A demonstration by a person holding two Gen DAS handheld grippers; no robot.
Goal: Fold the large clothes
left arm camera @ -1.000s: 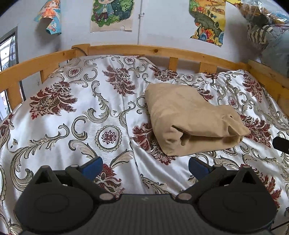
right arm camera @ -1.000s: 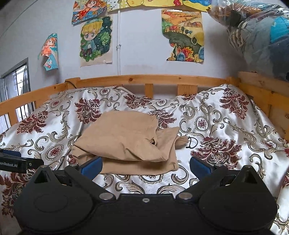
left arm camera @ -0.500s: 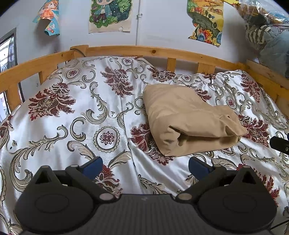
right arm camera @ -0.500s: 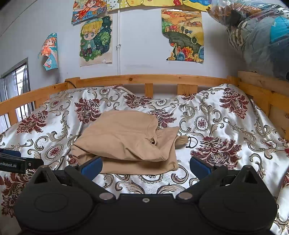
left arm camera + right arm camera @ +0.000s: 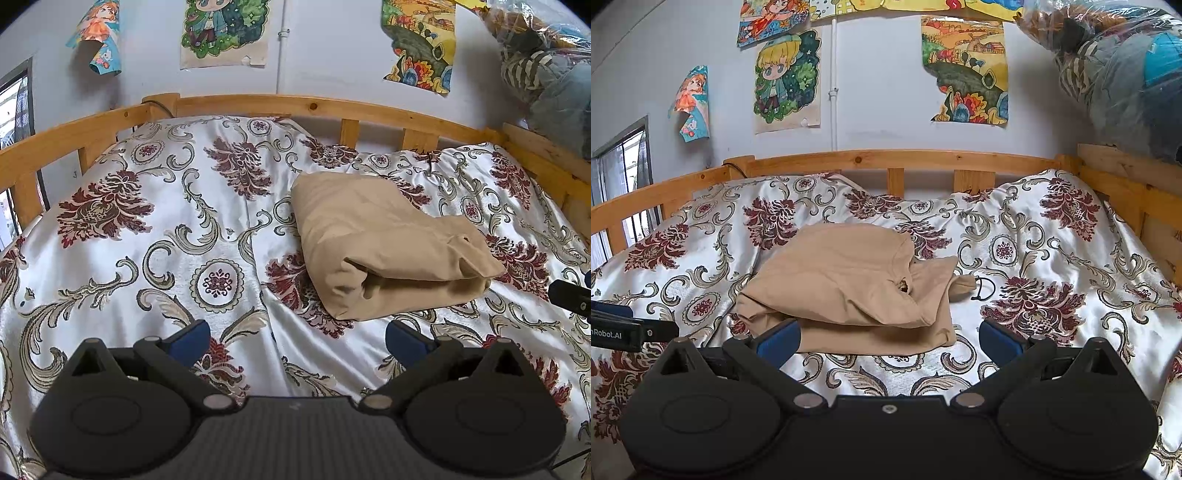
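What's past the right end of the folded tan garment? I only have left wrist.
Observer: A thin black D-shaped loop lies on the floral bedspread, next to the folded tan garment.
Operator: Right gripper state?
Observer: The right gripper is open and empty, aimed at the garment's near edge.
Operator: Layers lined up?
Observer: No. From the right wrist view, the bottom layer sticks out past the top layer at the right end.

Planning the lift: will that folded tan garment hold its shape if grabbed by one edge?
Probably not: the tan garment looks soft, with loose layers, so it would likely droop and unfold. On the glossy bedspread it may slide when pushed.
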